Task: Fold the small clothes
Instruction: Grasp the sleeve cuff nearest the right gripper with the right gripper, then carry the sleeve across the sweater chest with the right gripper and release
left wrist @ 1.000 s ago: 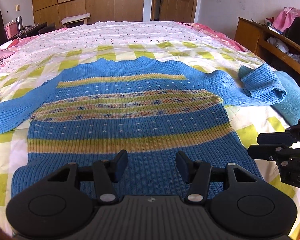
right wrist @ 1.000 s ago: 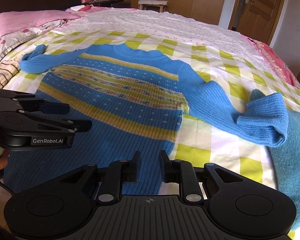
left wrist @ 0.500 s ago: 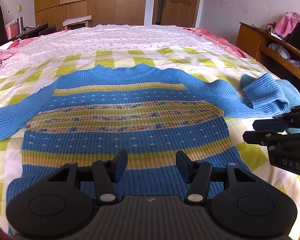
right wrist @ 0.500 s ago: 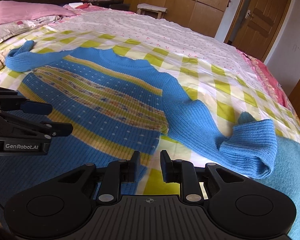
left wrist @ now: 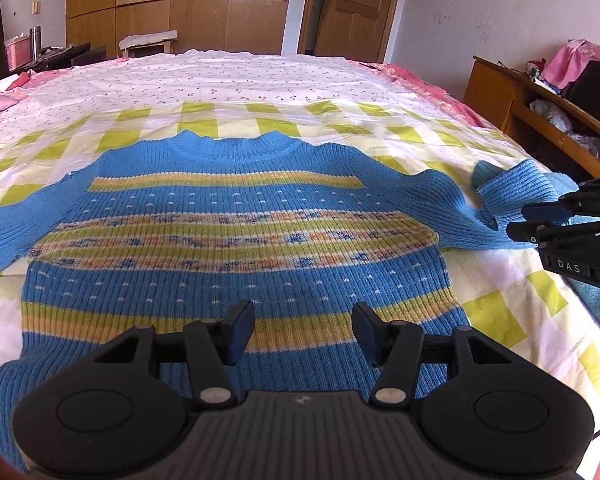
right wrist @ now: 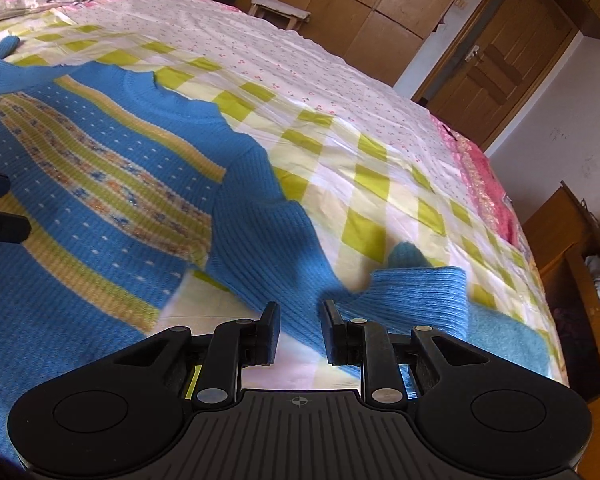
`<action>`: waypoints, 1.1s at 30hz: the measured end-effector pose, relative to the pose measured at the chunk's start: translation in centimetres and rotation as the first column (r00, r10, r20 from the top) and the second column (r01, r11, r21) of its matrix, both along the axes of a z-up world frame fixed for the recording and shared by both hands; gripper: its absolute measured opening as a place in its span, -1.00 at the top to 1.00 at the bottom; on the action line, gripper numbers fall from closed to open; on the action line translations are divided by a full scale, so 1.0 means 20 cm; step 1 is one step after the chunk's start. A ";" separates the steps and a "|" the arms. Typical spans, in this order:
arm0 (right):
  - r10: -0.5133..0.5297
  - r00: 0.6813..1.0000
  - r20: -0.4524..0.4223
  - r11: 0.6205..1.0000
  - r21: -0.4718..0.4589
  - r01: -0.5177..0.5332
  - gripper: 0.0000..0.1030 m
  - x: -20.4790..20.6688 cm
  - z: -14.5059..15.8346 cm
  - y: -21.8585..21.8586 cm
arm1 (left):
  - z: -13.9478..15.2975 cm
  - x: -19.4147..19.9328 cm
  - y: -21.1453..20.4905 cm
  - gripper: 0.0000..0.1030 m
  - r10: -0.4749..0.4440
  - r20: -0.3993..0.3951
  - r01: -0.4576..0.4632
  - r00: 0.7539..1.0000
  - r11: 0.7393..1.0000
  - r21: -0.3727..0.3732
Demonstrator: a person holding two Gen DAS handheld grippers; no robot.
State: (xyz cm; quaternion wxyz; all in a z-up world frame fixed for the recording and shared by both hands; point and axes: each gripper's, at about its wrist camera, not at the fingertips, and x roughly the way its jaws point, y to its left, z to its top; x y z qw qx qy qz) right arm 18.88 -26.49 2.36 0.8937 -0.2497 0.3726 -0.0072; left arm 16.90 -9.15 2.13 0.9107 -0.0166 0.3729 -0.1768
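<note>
- Left gripper (left wrist: 303, 326): fingers set wide apart, nothing between them. They hover above the lower body of the sweater (left wrist: 236, 248), over its bottom yellow stripe; contact with the knit cannot be confirmed.
- Right gripper (right wrist: 300, 330): fingers parted by a narrow gap, nothing clamped. They sit over the sweater's right sleeve (right wrist: 284, 256), near the point where the sleeve doubles back on itself.
- Right gripper, left wrist view (left wrist: 540, 222): it enters from the right edge, at the sleeve's outer end, beside the turned-back cuff (left wrist: 512, 194).
- Sweater: blue ribbed knit with yellow and patterned bands, laid flat and face up on the bed, neckline toward the far end, hem toward the grippers. The left sleeve (left wrist: 8, 232) extends outward, flat.
- Cuff, right wrist view (right wrist: 420, 300): folded over, resting partly on a lighter blue fuzzy cloth (right wrist: 504, 344).
- Bed cover (left wrist: 228, 120): yellow-green and white check beneath the sweater, with a white floral sheet (left wrist: 220, 80) beyond it.
- Surroundings: wooden wardrobe (left wrist: 172, 4), door (left wrist: 352, 8), wooden shelf unit (left wrist: 540, 108) on the right.
</note>
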 end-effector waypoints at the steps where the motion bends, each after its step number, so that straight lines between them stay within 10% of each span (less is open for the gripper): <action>1: 0.002 1.000 0.002 1.000 -0.016 -0.002 0.51 0.00 0.00 -0.01 | 0.00 0.00 0.01 -0.15 0.002 0.001 -0.002 1.000 1.000 -0.005; 20: 0.054 0.997 -0.060 0.926 -0.371 -0.073 0.45 0.11 -0.26 -0.09 | -0.03 -0.02 0.05 -0.15 -0.010 -0.008 0.010 1.000 1.000 -0.027; 26: 0.001 0.999 -0.051 0.944 -0.329 -0.018 0.85 0.15 -0.24 -0.10 | -0.04 -0.02 0.06 -0.15 -0.009 -0.019 0.008 1.000 0.999 -0.040; 33: -0.154 0.988 0.000 0.988 -0.026 0.154 1.00 0.18 -0.04 -0.14 | -0.01 -0.02 0.09 -0.15 -0.003 -0.011 0.003 1.000 0.998 -0.061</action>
